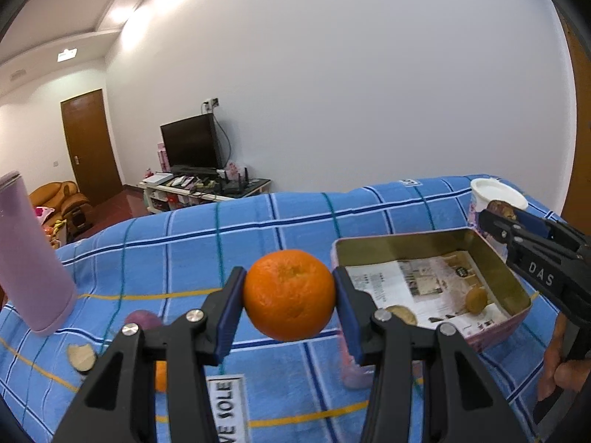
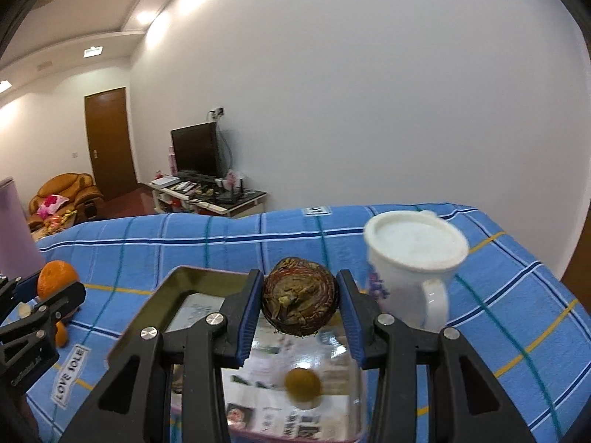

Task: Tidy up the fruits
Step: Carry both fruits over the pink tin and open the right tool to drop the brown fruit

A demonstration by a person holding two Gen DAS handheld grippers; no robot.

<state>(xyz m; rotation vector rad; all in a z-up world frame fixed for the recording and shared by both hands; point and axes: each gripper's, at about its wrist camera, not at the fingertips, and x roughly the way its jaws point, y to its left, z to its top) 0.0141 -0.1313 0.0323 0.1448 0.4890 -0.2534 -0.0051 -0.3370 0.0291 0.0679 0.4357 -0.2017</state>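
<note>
My left gripper is shut on an orange, held above the blue checked cloth just left of the tin box. My right gripper is shut on a dark brown wrinkled fruit, held over the tin box. A small round brown fruit lies inside the box on printed paper; the same fruit and another flat brown piece show in the left wrist view. The right gripper with its fruit appears at the far right there.
A white mug stands right of the box. A tall pink tumbler stands at the left. On the cloth lie a purple fruit, a cut pale piece and another orange. Beyond the table are a TV stand and sofa.
</note>
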